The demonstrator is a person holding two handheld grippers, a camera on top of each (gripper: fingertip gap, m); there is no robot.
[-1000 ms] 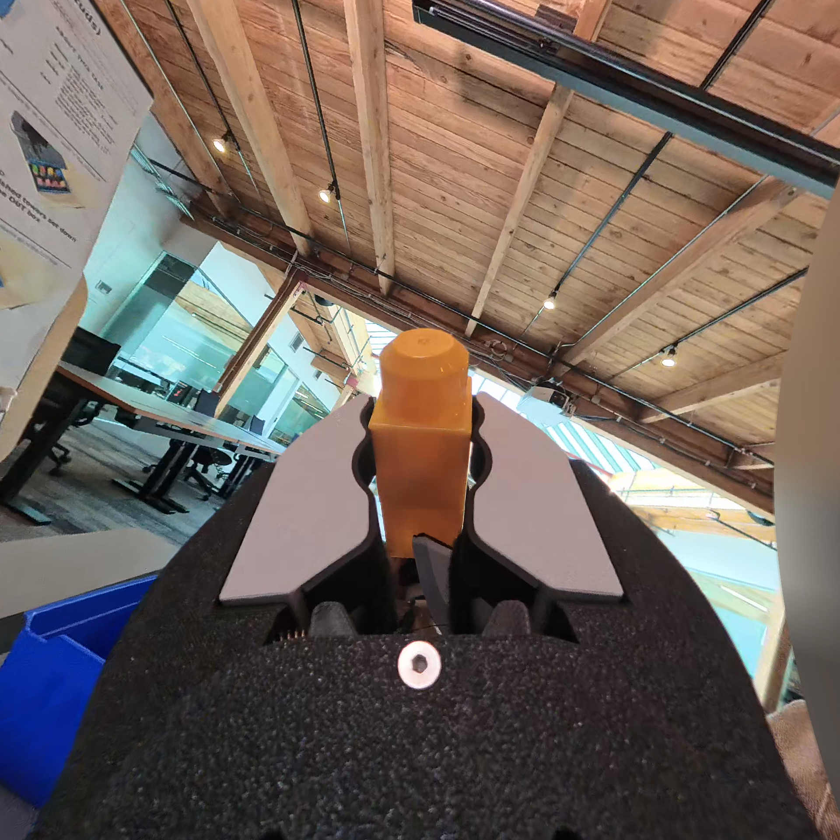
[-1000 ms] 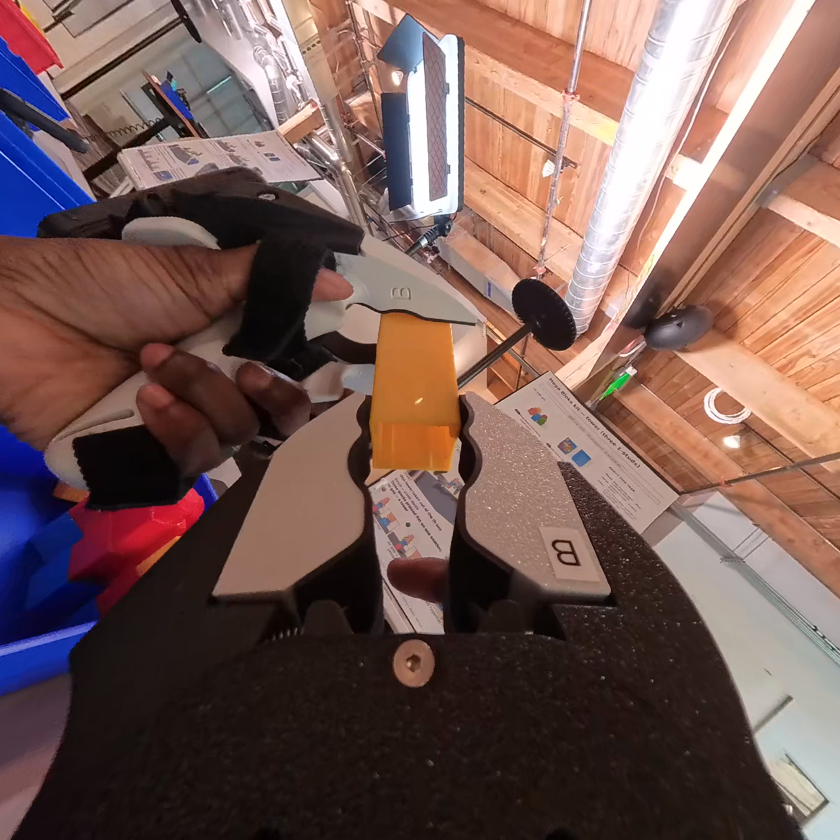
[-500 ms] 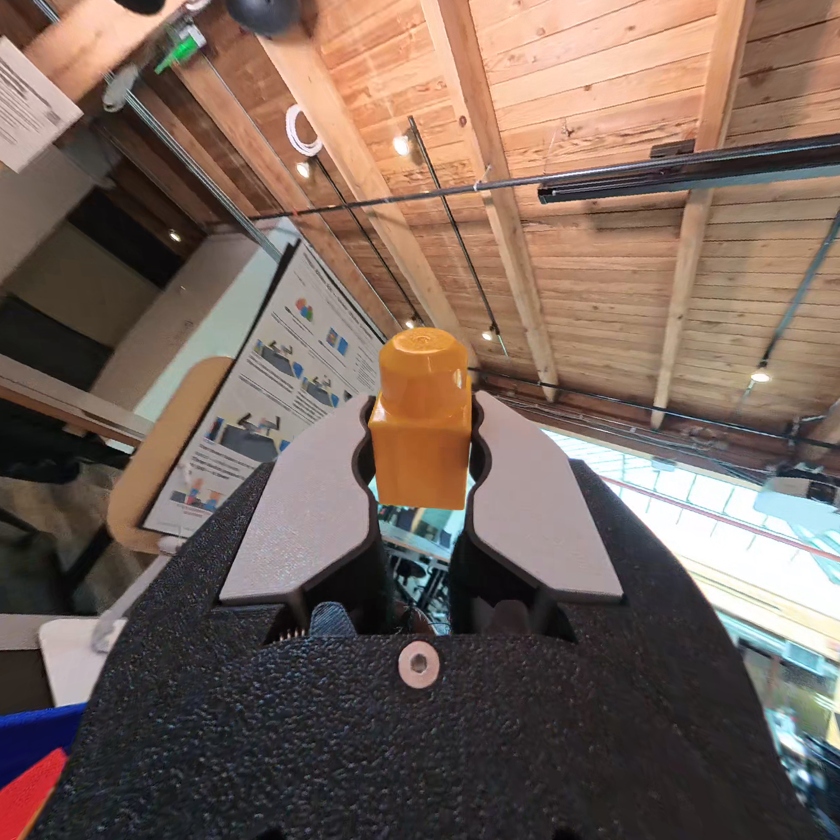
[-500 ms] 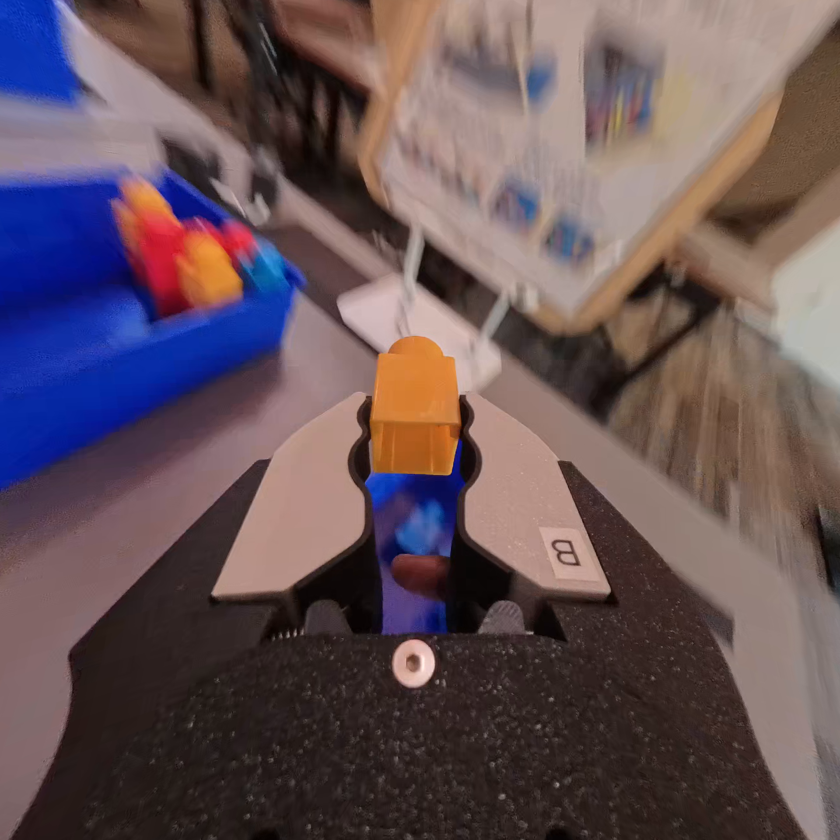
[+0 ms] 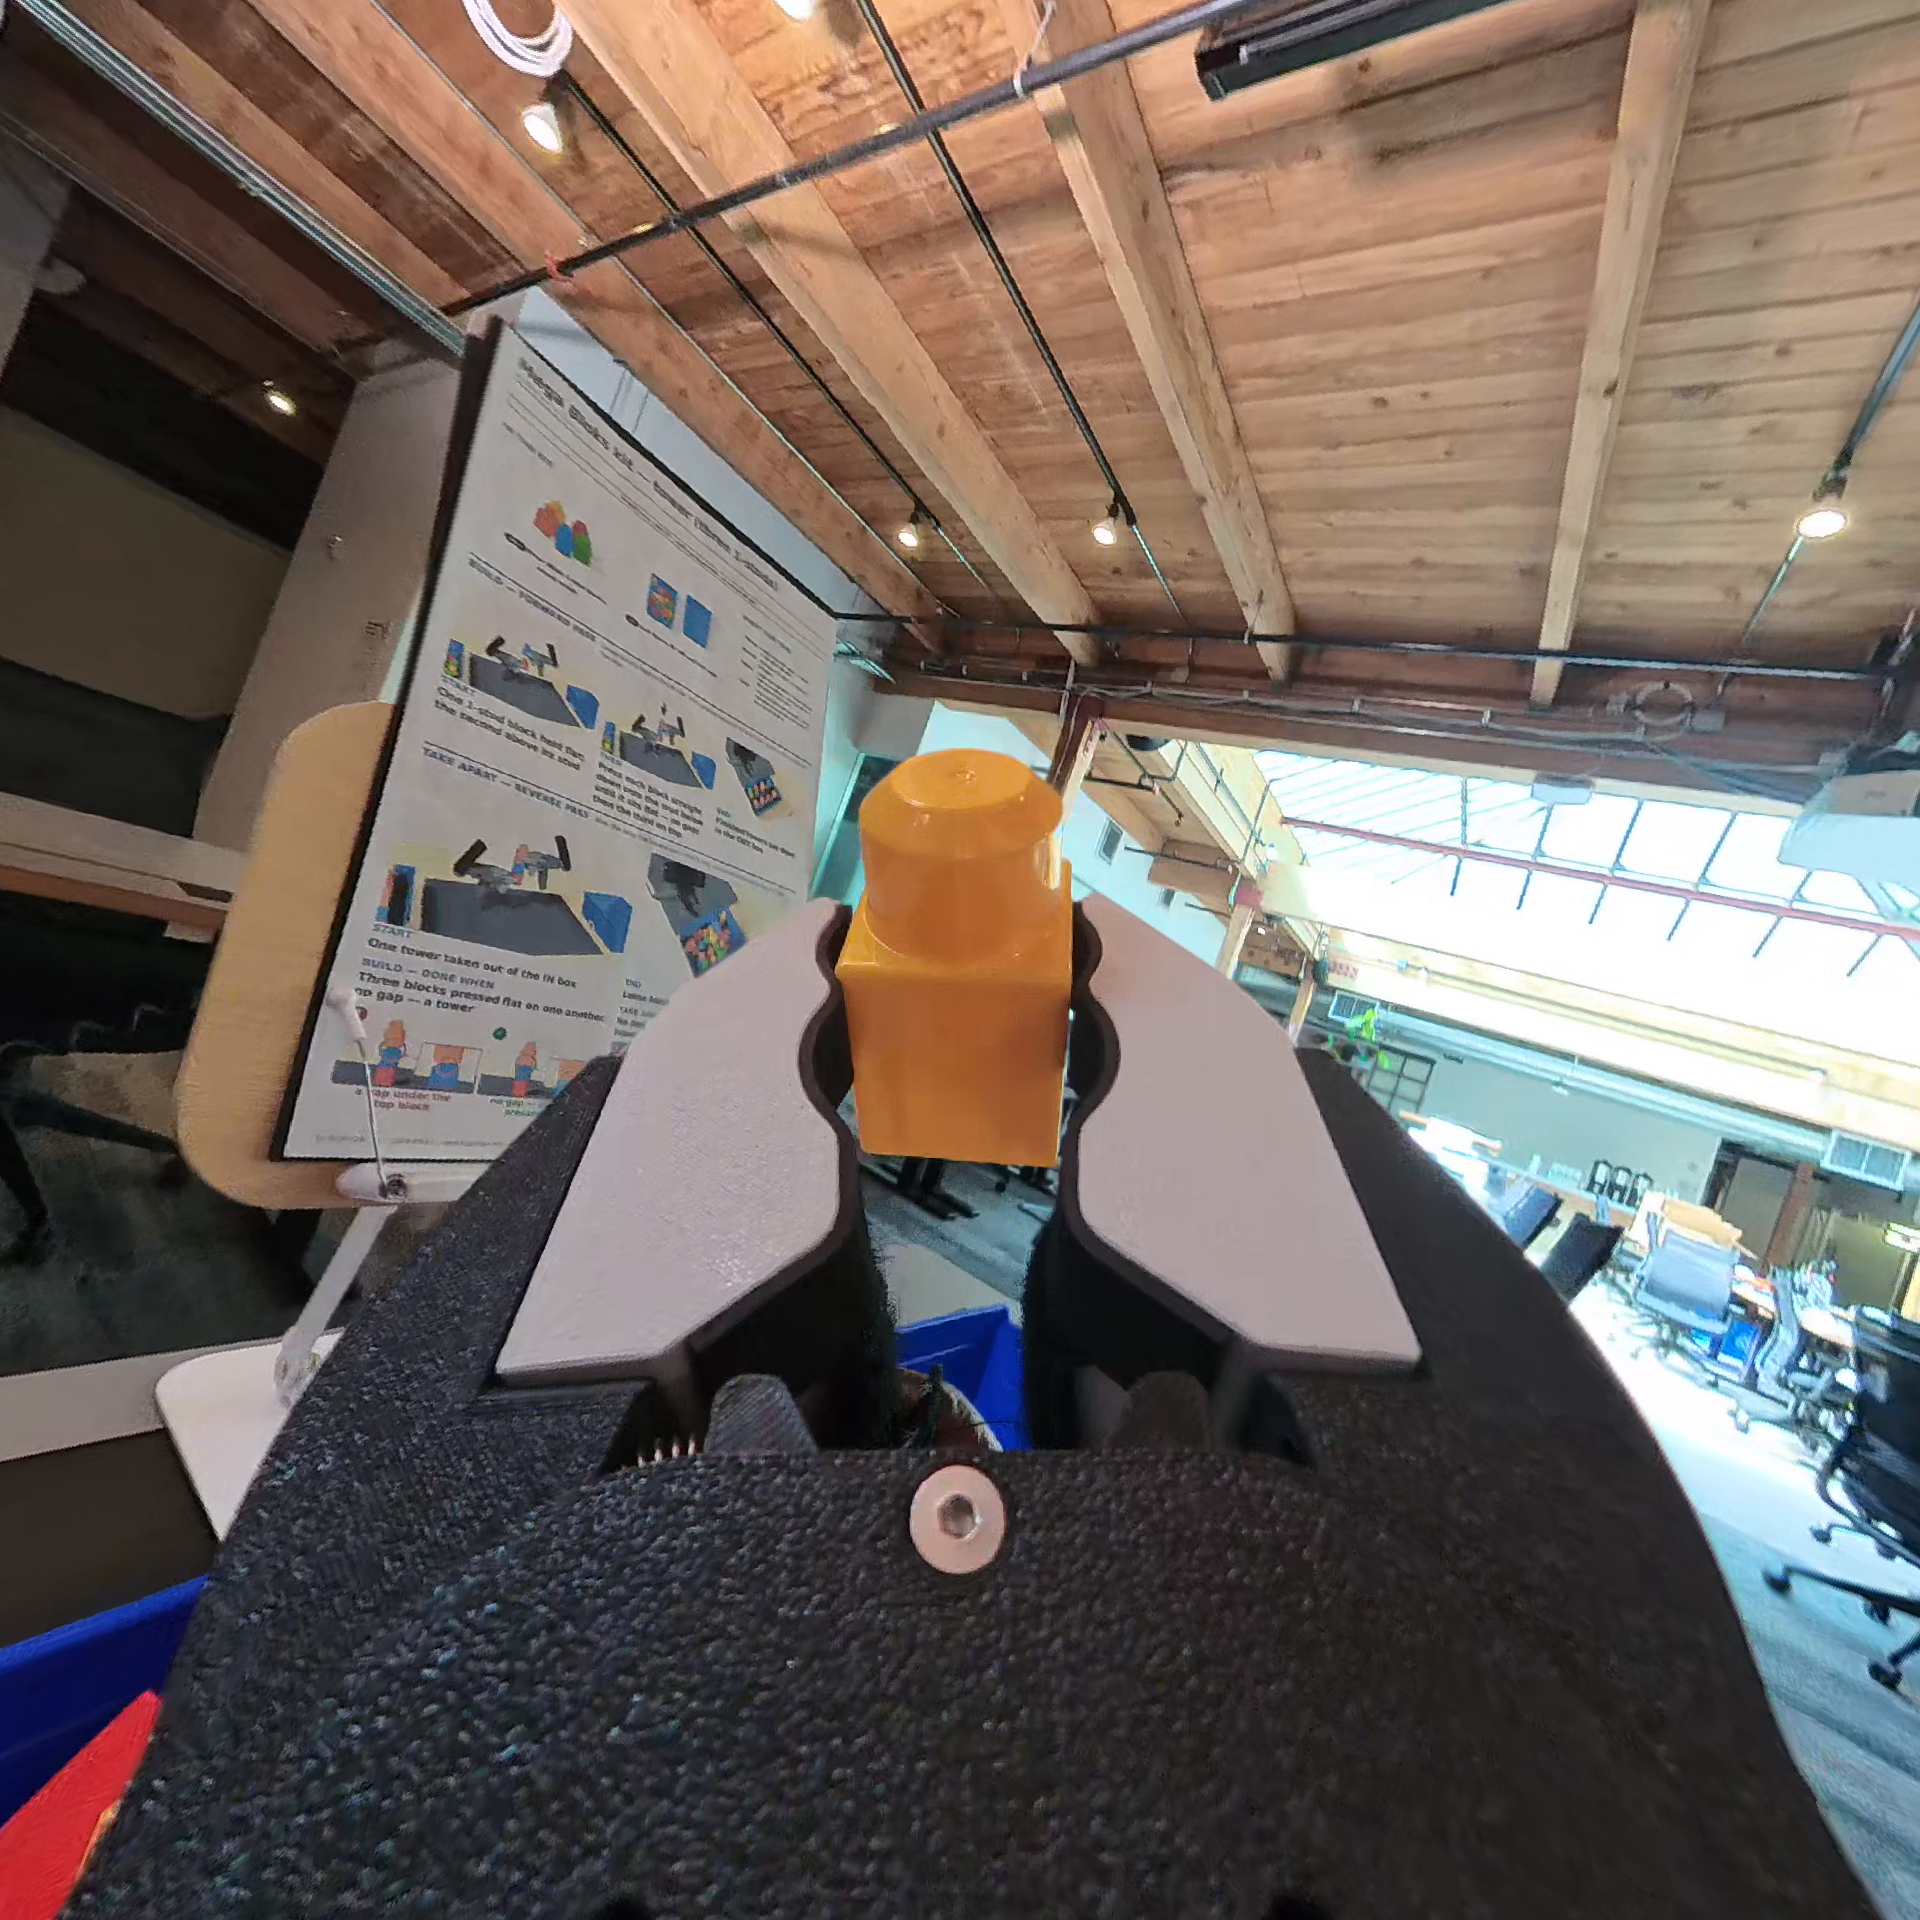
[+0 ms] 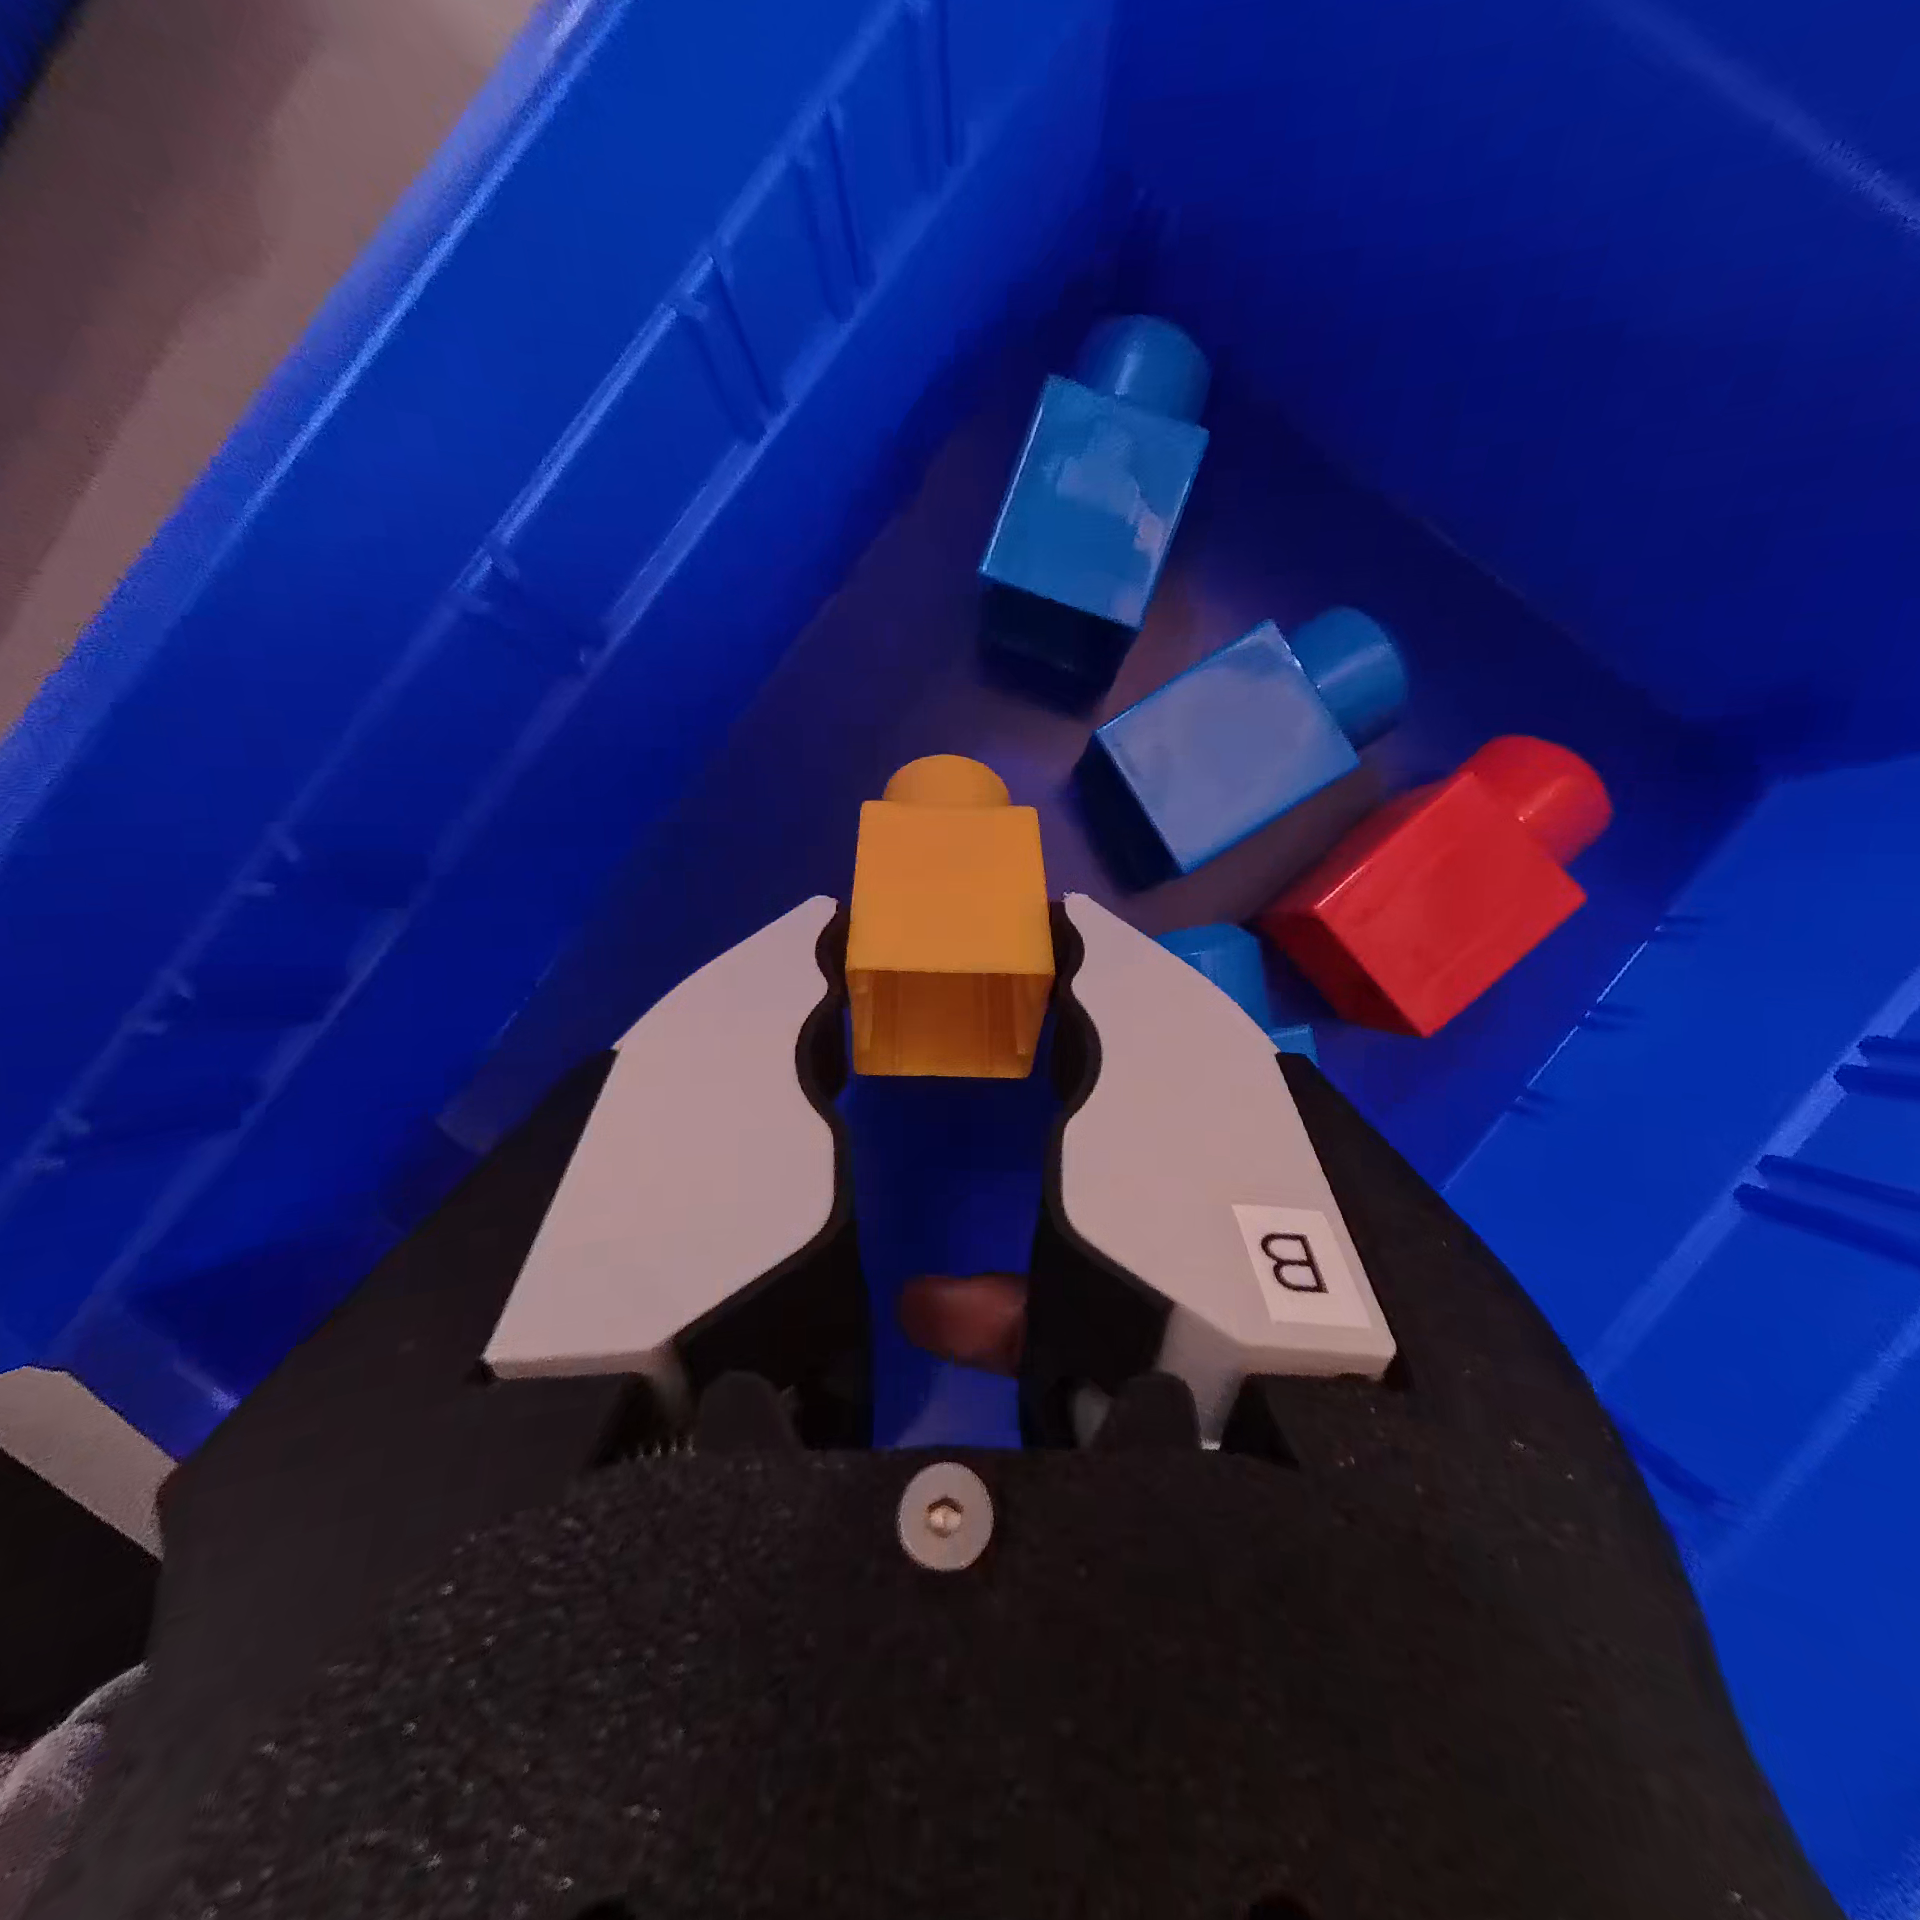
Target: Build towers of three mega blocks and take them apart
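Each gripper clamps one orange block, the right one over the bin.

The right gripper (image 6: 951,940) pinches a single-stud orange plastic block (image 6: 948,896) at its fingertips above the blue plastic bin (image 6: 520,644); released high, it could bounce onto the loose blue and red blocks (image 6: 1423,883) beyond. The left gripper (image 5: 956,997), aimed upward, grips another orange block (image 5: 954,997).
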